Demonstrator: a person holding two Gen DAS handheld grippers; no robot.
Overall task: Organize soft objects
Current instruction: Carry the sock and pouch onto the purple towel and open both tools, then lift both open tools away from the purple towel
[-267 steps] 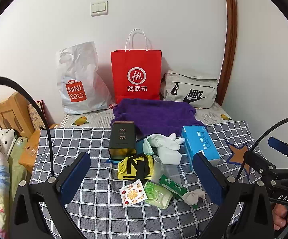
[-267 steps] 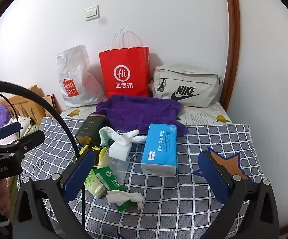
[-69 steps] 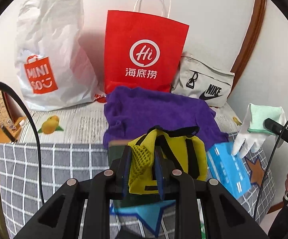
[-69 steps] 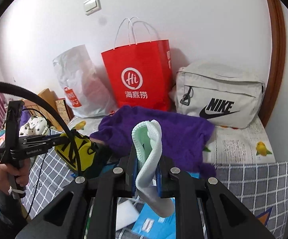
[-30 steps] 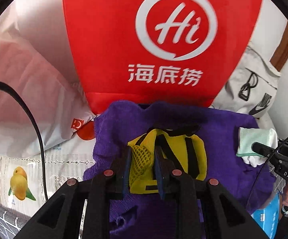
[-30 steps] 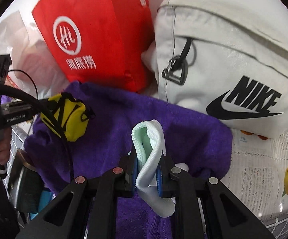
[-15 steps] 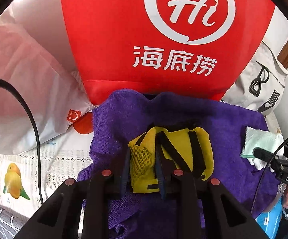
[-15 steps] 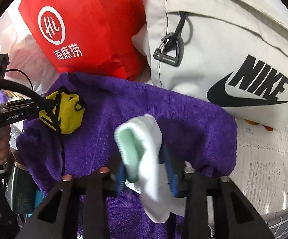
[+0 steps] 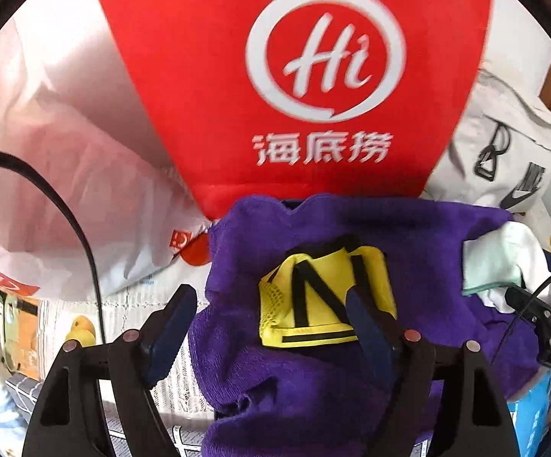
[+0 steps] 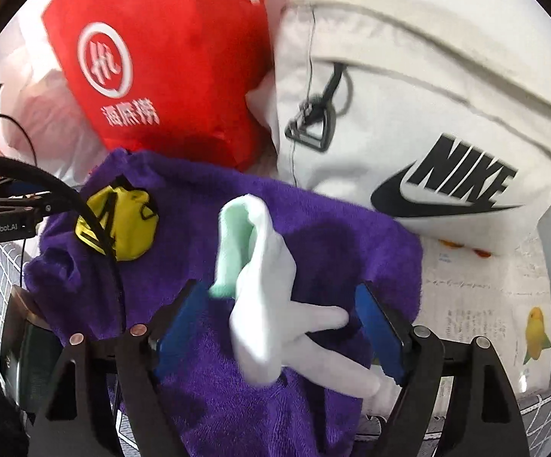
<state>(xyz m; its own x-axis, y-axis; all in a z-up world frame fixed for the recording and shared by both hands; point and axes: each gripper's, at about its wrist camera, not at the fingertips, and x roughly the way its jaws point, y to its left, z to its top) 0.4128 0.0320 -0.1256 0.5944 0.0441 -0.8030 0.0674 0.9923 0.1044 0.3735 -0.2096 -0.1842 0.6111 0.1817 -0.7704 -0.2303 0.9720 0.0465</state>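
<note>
Both pairs of jaws are opening and nothing is gripped any longer: the yellow pouch (image 9: 325,297) is released between the left gripper (image 9: 271,327) pads, the white glove (image 10: 271,304) by the right gripper (image 10: 279,327). Both are laid on the purple towel (image 10: 344,251) (near the red bag (image 9: 275,76)), so two soft items are judged sorted.

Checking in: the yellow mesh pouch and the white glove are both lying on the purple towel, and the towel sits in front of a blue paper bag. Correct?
Not quite: the paper bag behind the purple towel is red, not blue, as the left wrist view shows. The rest holds: the yellow mesh pouch and the white glove both lie on the towel.
</note>
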